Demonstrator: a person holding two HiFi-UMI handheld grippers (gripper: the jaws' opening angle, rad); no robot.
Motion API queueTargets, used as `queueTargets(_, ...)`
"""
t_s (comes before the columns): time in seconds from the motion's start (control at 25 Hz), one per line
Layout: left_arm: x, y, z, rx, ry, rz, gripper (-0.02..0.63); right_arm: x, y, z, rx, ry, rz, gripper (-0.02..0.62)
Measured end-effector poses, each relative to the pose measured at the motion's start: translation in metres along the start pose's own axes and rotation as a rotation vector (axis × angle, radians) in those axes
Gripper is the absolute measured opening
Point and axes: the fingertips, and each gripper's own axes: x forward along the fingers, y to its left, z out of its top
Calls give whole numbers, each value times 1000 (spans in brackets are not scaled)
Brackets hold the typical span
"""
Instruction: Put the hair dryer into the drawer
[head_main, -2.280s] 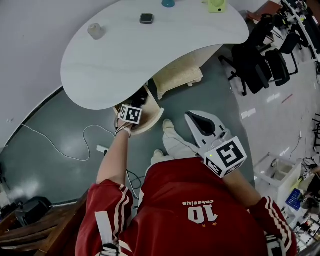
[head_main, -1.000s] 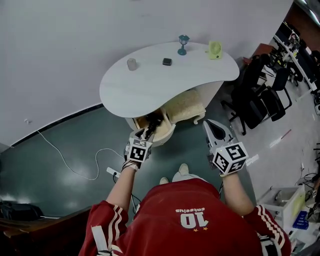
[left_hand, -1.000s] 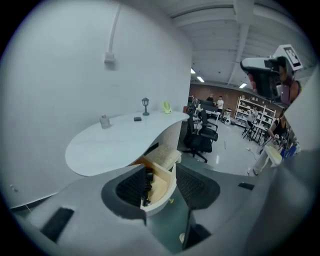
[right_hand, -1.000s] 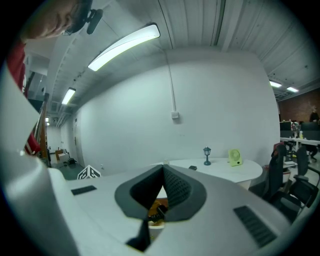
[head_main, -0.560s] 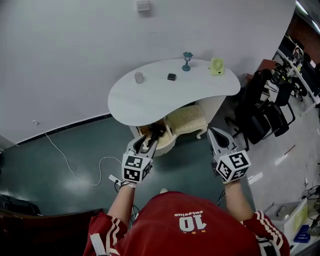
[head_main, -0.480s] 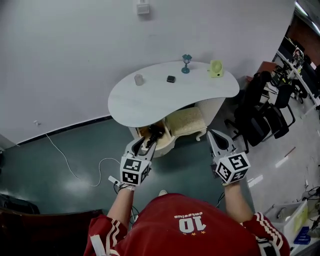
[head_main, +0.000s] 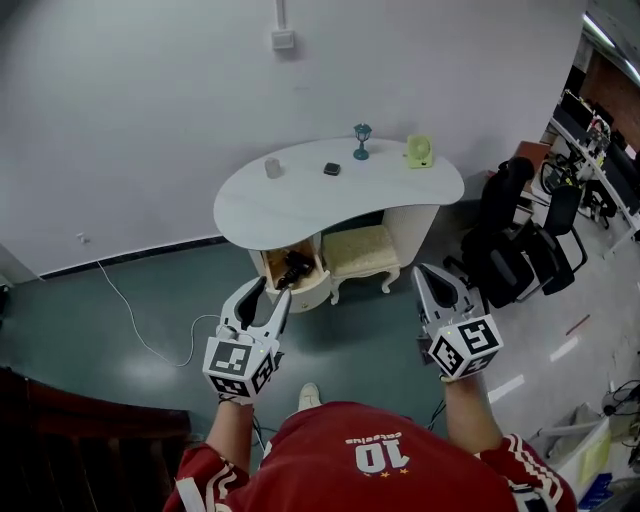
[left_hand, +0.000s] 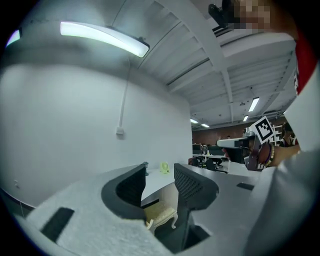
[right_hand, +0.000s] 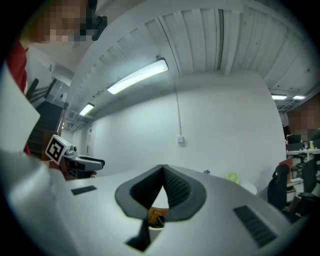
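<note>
Hair dryer (head_main: 293, 267) lies in the open drawer (head_main: 313, 291) under the tabletop (head_main: 290, 200), mid-frame; your left tool (head_main: 272, 289), jaws apart, just narrowing, nothing between, and right tool (head_main: 425, 272), tips together, empty, hang well clear, so push the drawer front squarely

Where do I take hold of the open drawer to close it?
Probably the curved front panel of the drawer, at its top edge, coming from above on your side: it stands pulled out toward you, and the hair dryer lies behind that rim.
</note>
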Motion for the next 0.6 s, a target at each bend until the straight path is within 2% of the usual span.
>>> queueTargets(0.16, -31, -33, 19, 27, -49, 42, 176, -30, 13, 15, -25, -37, 45, 6)
queueTargets(0.4, -53, -84, 28, -6, -73, 70, 172, -63, 36, 17, 38, -86, 128, 6)
queueTargets(0.6, -71, -93, 43, 7, -69, 90, 172, -67, 45, 23, 27, -75, 142, 6)
